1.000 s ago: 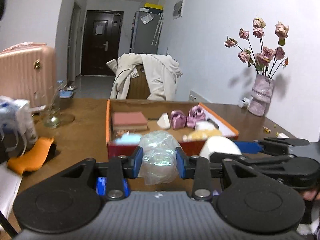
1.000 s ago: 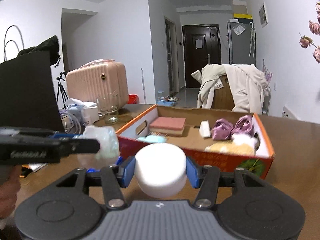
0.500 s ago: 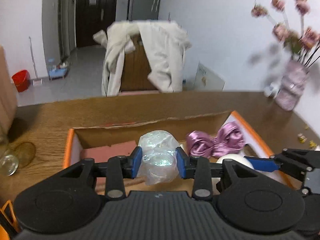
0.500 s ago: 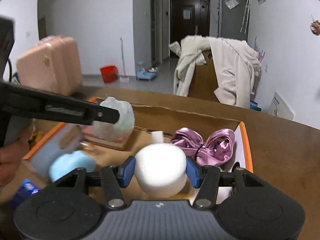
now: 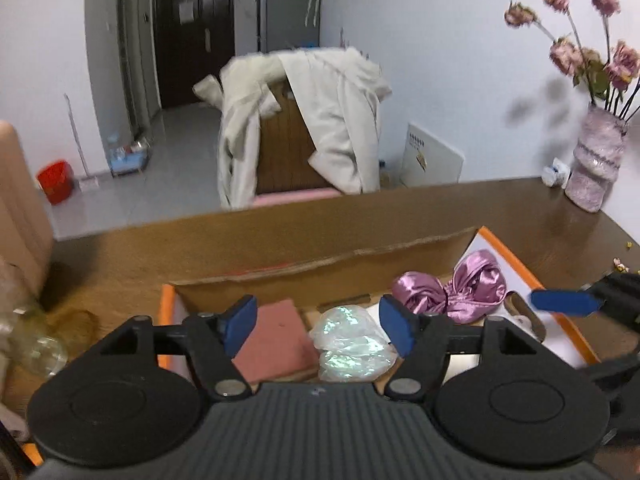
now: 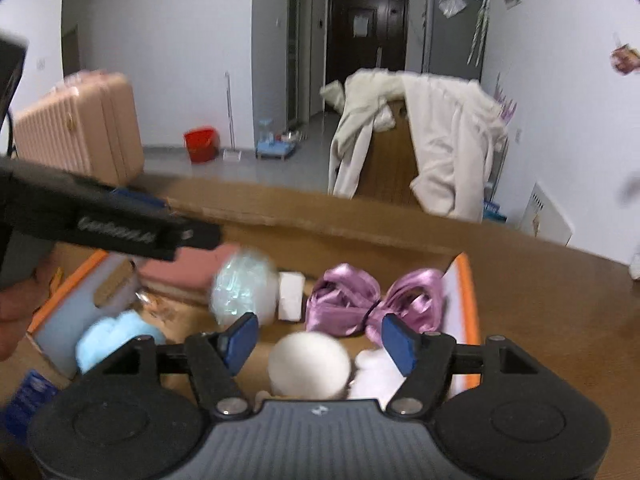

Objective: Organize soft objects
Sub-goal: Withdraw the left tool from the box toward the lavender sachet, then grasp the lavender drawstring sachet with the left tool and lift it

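Note:
Both grippers are over an orange-rimmed cardboard box [image 5: 528, 276] on the wooden table. My left gripper [image 5: 320, 326] is open; a clear iridescent plastic-wrapped ball [image 5: 350, 344] sits free between and below its blue pads, and shows blurred in the right wrist view [image 6: 244, 286]. My right gripper [image 6: 318, 338] is open; a white foam puck [image 6: 308, 364] lies below it in the box. A purple satin bow [image 6: 376, 300] lies in the box on the right, also in the left wrist view [image 5: 460, 288].
The box also holds a pink sponge block [image 5: 272, 336], a light blue soft piece [image 6: 116, 336] and a small white block [image 6: 290, 296]. A vase of dried roses [image 5: 596, 164] stands at the table's far right. A glass [image 5: 36, 352] stands left of the box.
Both grippers opened and let go: the wrapped ball and the white puck dropped from the pads into the box. Both grippers moved further over the box.

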A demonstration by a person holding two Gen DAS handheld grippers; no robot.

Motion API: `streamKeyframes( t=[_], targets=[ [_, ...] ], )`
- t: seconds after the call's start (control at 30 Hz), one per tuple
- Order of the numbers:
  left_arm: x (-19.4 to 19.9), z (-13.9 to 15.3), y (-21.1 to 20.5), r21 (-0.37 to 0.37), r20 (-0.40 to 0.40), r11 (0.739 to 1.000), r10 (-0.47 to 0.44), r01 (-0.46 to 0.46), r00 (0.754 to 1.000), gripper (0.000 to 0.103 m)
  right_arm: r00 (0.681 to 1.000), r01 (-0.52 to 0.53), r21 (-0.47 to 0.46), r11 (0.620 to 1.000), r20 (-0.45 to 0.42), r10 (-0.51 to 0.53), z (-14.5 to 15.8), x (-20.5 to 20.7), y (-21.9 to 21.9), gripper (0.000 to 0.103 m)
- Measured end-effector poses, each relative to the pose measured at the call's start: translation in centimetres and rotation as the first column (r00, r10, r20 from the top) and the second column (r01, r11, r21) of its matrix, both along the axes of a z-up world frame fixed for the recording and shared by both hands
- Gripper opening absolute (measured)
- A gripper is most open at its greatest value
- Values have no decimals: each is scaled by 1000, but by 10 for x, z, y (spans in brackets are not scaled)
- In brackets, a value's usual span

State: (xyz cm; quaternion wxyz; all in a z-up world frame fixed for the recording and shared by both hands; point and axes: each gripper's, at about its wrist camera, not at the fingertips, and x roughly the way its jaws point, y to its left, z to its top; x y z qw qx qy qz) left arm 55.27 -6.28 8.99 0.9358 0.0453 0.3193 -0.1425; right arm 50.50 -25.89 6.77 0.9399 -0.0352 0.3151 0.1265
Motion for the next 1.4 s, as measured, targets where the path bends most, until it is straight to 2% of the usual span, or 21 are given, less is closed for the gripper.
streamKeyframes(
  t=[0.17, 0.33, 0.47, 0.63, 0.8, 0.93, 1.1, 1.23, 1.4],
  targets=[
    [-56, 41, 22, 4, 88, 1000, 6, -6, 996, 75, 996, -6, 12, 1000, 85, 5, 38, -61, -18, 77],
    [-146, 65, 40, -13, 217, 999, -34, 37, 976, 81, 985, -35, 22, 999, 170, 31, 53, -144, -24, 82],
    [-216, 60, 48, -36, 281, 998, -39, 51, 959, 84, 975, -62, 31, 998, 217, 54, 51, -204, -20, 82],
    [-289, 31, 49, 21, 361, 1000, -1, -7, 933, 84, 963, -37, 14, 999, 269, 31, 42, -272, -11, 82],
    [-338, 8, 59, -61, 320, 998, 9, 11, 947, 85, 961, 6, 58, 998, 277, -22, 27, -320, -11, 82],
    [-367, -7, 63, -54, 310, 998, 27, -11, 950, 87, 967, 30, 85, 996, 251, -51, 12, -347, -11, 82],
    [-384, -24, 66, -67, 264, 998, 31, -14, 964, 87, 974, 46, 135, 990, 214, -74, -8, -370, -7, 82],
    [-387, -33, 66, -64, 236, 998, 28, -13, 971, 87, 984, 57, 190, 980, 156, -88, -29, -371, -7, 82],
    [-381, -45, 61, -59, 202, 998, 24, -13, 979, 87, 990, 107, 272, 956, 63, -128, -61, -349, -9, 80]
  ],
)
